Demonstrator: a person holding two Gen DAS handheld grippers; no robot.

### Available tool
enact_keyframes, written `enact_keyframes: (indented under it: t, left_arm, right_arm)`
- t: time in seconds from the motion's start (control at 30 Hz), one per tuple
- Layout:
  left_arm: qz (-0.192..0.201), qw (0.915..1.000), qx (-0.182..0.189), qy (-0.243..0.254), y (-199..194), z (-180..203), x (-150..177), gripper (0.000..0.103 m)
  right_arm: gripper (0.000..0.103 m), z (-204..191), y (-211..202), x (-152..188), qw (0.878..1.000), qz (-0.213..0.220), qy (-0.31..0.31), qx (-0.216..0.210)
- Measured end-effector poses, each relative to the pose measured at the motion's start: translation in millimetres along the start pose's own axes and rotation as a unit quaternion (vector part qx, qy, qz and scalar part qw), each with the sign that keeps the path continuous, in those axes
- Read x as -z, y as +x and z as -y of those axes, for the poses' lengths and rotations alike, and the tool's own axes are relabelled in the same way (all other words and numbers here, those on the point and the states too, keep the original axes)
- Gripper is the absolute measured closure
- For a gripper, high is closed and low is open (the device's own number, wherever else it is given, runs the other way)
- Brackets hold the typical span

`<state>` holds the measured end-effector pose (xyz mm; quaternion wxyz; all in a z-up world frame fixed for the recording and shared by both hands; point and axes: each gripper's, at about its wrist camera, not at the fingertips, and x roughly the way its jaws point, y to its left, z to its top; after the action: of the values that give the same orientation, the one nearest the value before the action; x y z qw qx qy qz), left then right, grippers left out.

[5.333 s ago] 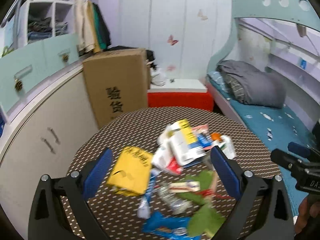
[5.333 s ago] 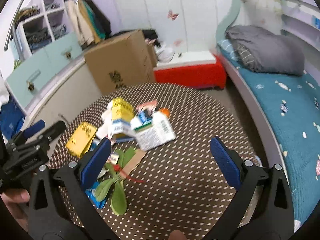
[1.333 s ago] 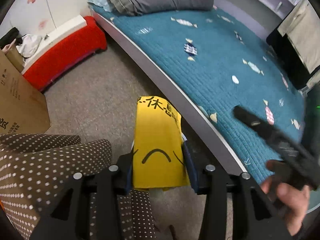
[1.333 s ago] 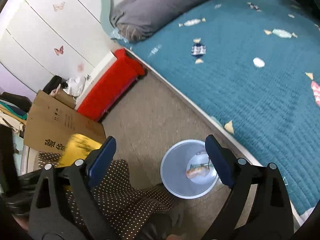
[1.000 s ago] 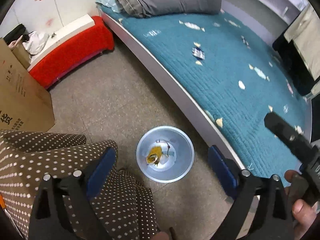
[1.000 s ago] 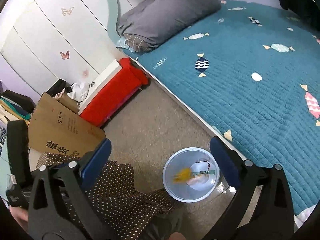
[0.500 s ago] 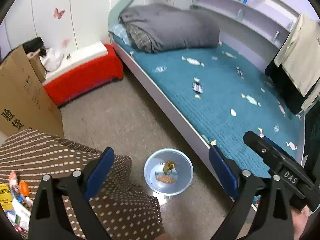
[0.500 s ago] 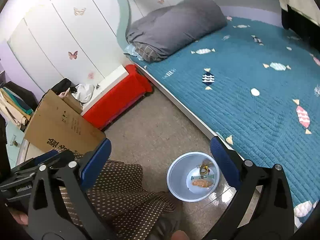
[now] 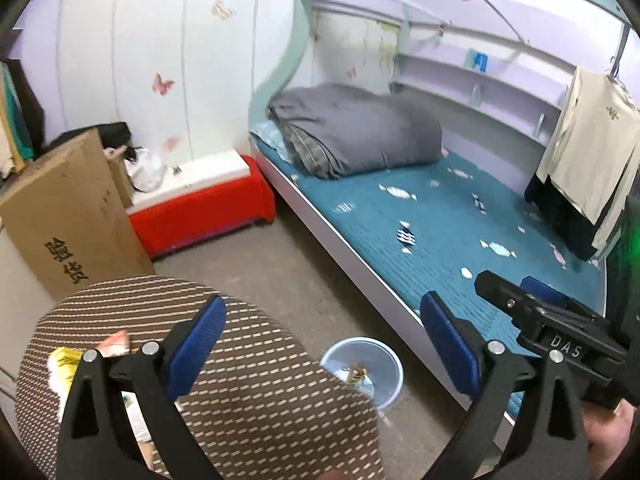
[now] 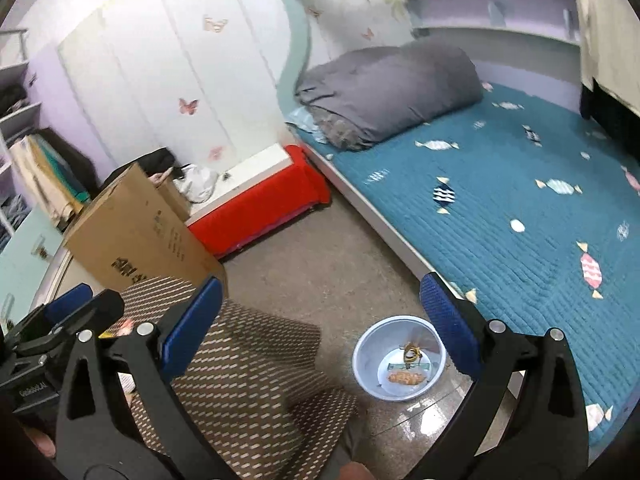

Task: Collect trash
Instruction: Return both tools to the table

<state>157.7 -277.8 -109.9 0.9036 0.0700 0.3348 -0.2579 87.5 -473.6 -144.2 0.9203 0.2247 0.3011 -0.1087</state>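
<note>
Both grippers, left gripper [image 9: 324, 344] and right gripper [image 10: 320, 320], hang empty, jaws apart; the trash bin [image 10: 400, 364] sits ahead, below, awaiting table litter [image 9: 64, 364].

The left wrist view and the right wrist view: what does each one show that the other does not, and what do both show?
Only the left wrist view shows the trash left on the table, such as a yellow packet, and clothes hanging over the bed. Only the right wrist view shows the whole inside of the bin with an orange wrapper; in the left view the table edge hides part of the bin. Both show open, empty grippers, left and right, the red bench, the cardboard box and the grey duvet.
</note>
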Motion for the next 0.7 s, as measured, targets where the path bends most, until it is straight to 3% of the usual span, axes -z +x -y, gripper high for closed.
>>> enact_keyframes:
  t: [0.4, 0.7]
  left_arm:
    - [0.042, 0.9959, -0.066, -0.045, -89, -91, 54, 0.008]
    - [0.04, 0.9838, -0.138, -0.108, -133, -175, 114, 0.008]
  right_arm:
    - [0.006, -115, -35, 37, 0.992, -0.003, -0.095, -0.079]
    - [0.006, -201, -25, 82, 0.974, -0.047, -0.182, -0.124]
